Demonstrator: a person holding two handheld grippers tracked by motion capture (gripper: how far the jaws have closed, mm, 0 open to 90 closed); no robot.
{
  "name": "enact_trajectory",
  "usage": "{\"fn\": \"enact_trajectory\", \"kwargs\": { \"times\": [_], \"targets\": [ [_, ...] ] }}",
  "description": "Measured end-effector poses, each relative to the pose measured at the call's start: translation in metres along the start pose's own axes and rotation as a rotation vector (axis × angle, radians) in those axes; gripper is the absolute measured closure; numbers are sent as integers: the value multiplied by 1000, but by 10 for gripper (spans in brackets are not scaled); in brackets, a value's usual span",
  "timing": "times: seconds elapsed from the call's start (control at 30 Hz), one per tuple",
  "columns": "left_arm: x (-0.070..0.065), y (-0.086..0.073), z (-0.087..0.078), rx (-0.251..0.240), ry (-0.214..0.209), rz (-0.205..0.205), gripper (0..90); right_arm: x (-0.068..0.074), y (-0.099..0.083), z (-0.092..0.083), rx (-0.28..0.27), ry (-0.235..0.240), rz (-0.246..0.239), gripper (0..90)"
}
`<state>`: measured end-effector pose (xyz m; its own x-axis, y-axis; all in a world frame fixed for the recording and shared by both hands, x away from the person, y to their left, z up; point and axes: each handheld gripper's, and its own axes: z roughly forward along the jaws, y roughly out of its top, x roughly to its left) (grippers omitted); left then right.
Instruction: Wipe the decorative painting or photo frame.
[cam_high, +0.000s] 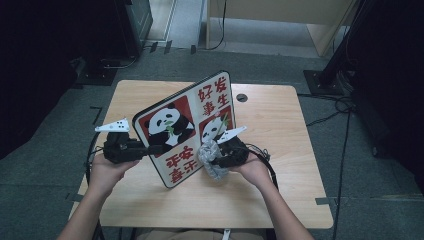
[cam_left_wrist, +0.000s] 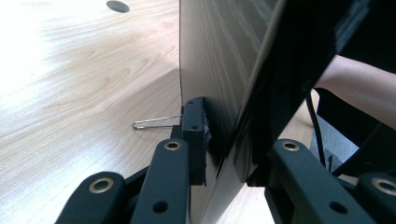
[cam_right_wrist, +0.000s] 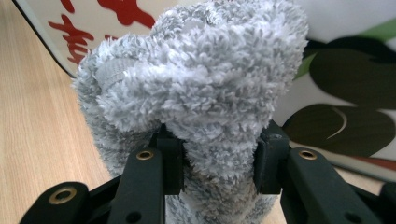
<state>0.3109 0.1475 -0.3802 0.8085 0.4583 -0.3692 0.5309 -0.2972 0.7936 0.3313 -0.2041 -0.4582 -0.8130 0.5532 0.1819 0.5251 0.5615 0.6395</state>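
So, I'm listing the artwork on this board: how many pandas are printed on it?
2. One panda fills the red panel at the upper left of the board; the second panda sits in the panel beside it, partly covered by the grey cloth and right gripper.

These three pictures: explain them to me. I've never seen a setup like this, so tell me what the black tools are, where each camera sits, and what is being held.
A person sits at a wooden table with a hand-held two-jaw gripper in each hand. The high view looks down from above the person. The other two cameras ride on the grippers and look along their black jaws.

The left gripper is clamped on the edge of a panda board, standing it up, tilted, on the table; in its own view the jaws sit either side of the board. The right gripper is shut on a fluffy grey cloth, held at the board's printed face, seemingly for wiping.
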Motion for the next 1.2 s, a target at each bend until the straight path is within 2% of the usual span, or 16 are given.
{"fn": "enact_trajectory", "kwargs": {
  "times": [0.27,0.33,0.43,0.57,0.8,1.0,1.2],
  "targets": [
    [0,0,0,-4,2,-3,761,-1,1,-6,-6,21,32,632],
    [0,0,0,-4,2,-4,761,0,4,-11,-12,32,63,637],
    [0,0,0,-4,2,-4,762,1,9,-20,-31,28,79,640],
    [1,0,0,-5,2,-5,762,5,14,-29,-65,47,65,640],
    [0,0,0,-3,2,-3,762,11,26,-47,-100,33,44,639],
    [0,0,0,-3,3,-5,762,20,49,-69,-149,21,4,640],
    [0,0,0,-3,2,-5,762,29,76,-85,-152,3,-45,638]
  ]
}}
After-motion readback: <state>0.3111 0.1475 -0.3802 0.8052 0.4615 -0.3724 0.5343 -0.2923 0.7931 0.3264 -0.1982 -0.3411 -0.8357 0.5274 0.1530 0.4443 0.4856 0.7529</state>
